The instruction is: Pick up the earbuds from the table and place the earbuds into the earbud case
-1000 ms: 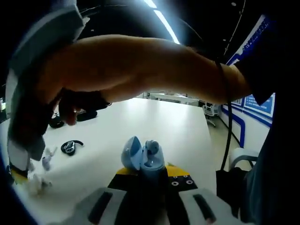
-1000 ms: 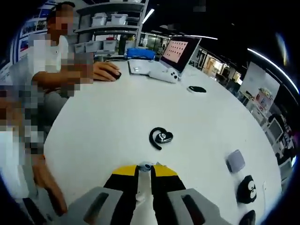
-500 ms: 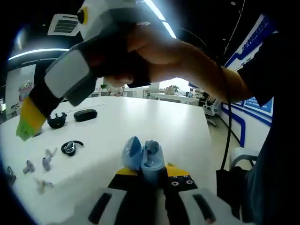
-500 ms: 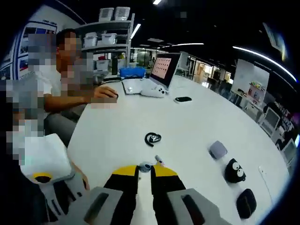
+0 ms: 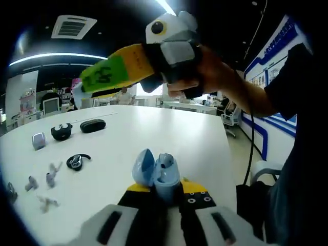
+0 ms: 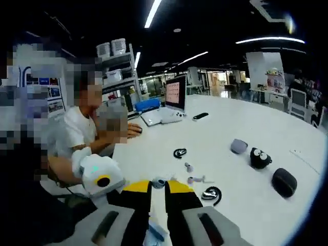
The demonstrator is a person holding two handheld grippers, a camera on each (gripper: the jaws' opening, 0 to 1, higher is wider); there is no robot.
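White bench (image 6: 241,174). Open laptop (image 6: 171,102) at far end, black phone (image 6: 201,116) beside it. Grey pouch (image 6: 239,146), black googly-eyed case (image 6: 260,157), dark oval case (image 6: 284,181) in row. Seated person (image 6: 89,130) beside bench; shelving (image 6: 118,69) behind.

Bright ceiling strips, warped fisheye edges

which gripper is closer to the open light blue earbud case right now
Left. The left gripper is shut on the open light blue earbud case; the right gripper is raised above the white table, apart from it.

Earbud case (image 5: 156,172) base — behind left gripper (image 5: 167,190)
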